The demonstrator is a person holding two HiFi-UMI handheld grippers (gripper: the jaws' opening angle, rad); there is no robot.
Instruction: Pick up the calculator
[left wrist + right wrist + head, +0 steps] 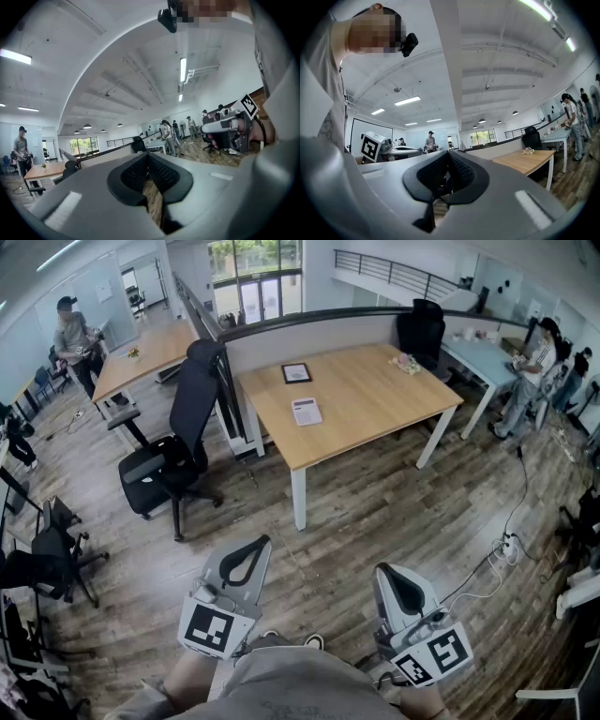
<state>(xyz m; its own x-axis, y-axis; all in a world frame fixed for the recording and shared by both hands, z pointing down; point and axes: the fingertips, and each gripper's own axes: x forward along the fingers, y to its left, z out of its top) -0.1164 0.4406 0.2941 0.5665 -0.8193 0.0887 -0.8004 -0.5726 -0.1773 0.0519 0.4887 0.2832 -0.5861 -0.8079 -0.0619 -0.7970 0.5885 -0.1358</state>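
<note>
1. Looking steeply down from head height onto a wood-plank floor [375, 512] in an open office.
2. Showing a pale wooden table [375, 399] ahead, backed by a grey partition [309, 338].
3. Showing the calculator [307, 412] lying flat on the table, toward its left side, well apart from both grippers and untouched.
4. Showing a dark frame [296, 372] lying just beyond the calculator, near the partition, and a small pale clump [406, 362] at the far right corner.
5. Holding the left gripper [253, 551] low at the bottom of the head view, above bare floor, pointing level toward the table.
6. Keeping it clenched: in the left gripper view [149, 155] the jaw tips are meeting, with nothing between them.
7. Holding the right gripper [394, 579] beside it, apart from the left one, also level.
8. Clenching here too: in the right gripper view [449, 153] the tips are touching, gripping nothing.
9. Showing a black chair [178, 442] left of the table and another chair [419, 329] behind it.
10. Showing a person [73, 338] standing at far left and more people [539, 362] standing at far right.
</note>
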